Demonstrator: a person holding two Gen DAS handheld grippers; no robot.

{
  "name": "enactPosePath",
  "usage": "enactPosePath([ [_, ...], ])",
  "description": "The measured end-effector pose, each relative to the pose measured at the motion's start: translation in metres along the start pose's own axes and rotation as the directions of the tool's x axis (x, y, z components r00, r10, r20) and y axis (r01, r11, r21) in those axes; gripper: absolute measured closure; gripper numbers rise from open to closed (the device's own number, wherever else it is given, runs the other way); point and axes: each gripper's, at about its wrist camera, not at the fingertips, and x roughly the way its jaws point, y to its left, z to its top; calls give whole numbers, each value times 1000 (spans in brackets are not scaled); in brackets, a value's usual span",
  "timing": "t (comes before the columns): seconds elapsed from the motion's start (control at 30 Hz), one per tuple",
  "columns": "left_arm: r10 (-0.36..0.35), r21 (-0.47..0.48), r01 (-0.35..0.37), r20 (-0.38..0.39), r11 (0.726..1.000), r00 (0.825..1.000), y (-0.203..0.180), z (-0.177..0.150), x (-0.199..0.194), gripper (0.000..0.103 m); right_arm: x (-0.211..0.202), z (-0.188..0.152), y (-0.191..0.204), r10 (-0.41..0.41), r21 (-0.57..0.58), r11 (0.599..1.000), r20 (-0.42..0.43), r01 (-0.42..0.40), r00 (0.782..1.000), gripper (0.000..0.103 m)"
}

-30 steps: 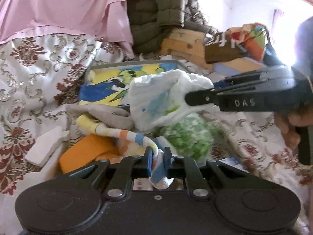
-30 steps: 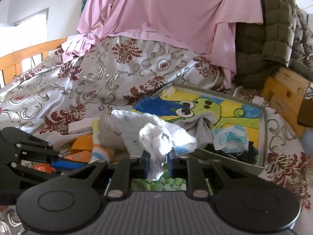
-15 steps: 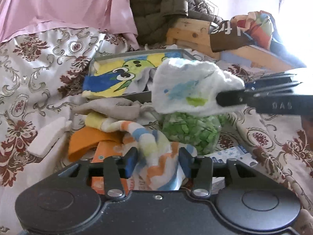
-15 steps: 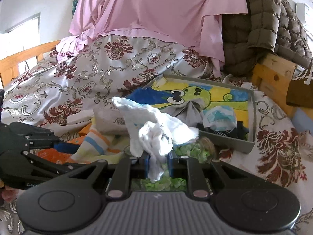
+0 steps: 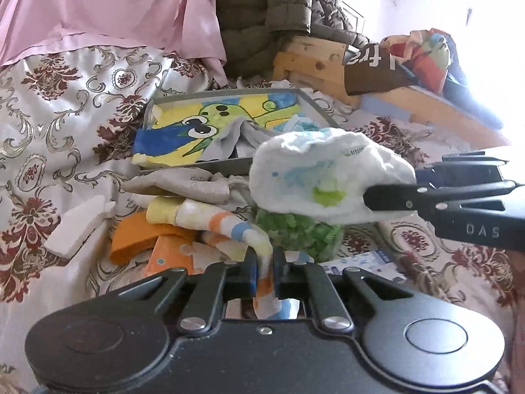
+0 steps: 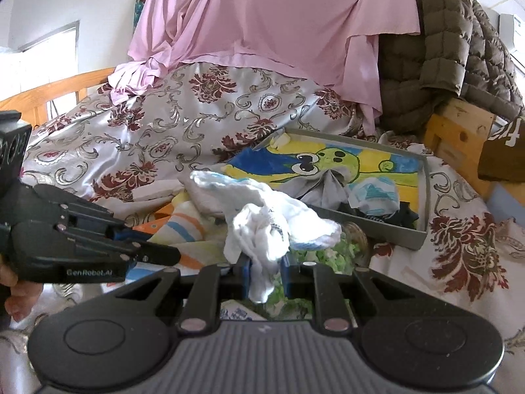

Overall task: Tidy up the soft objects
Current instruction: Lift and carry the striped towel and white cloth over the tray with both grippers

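While a few cloths already lie in the tray point(image 6: 423, 229) at right, the right gripper point(image 6: 265, 271) pinches a white cloth point(image 6: 272, 226) mid-frame; the left gripper point(image 5: 264, 271), jaws just closed, clamps a striped sock point(image 5: 229, 226); the pile lower left remains

Left gripper point(image 5: 264, 271) bottom centre, just closed on striped cloth point(image 5: 226, 223), right gripper point(image 5: 387, 197) at right holding white cloth point(image 5: 315, 177), tray point(image 5: 229, 165) centre.

Bedspread point(image 6: 157, 138): glossy satin, woven floral pattern. Pink sheet point(image 6: 262, 16): matt, smooth cloth. Jacket point(image 6: 443, 49): quilted, puffy fabric. White cloth point(image 5: 321, 177): soft, crinkled. Striped sock point(image 5: 216, 220): knitted. Tray point(image 6: 423, 197): matt grey wall. Bed frame point(image 6: 49, 92): bare wood.
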Motion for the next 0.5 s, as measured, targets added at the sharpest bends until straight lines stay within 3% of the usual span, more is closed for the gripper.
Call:
enactPosePath([
  [0.17, -17, 12, 17, 24, 1000, 1000, -19, -2, -27, 94, -23, -6, 2, -7, 1, 1000, 8, 7, 1000, 83],
  [0.37, -87, 37, 84, 60, 996, 994, -58, -10, -63, 94, -55, -16, 4, -5, 8, 1000, 24, 5, 1000, 83],
  [0.5, -135, 10, 135, 41, 991, 990, -77, -17, -76, 94, -76, -25, 1, -3, 30, 1000, 32, 2, 999, 83],
])
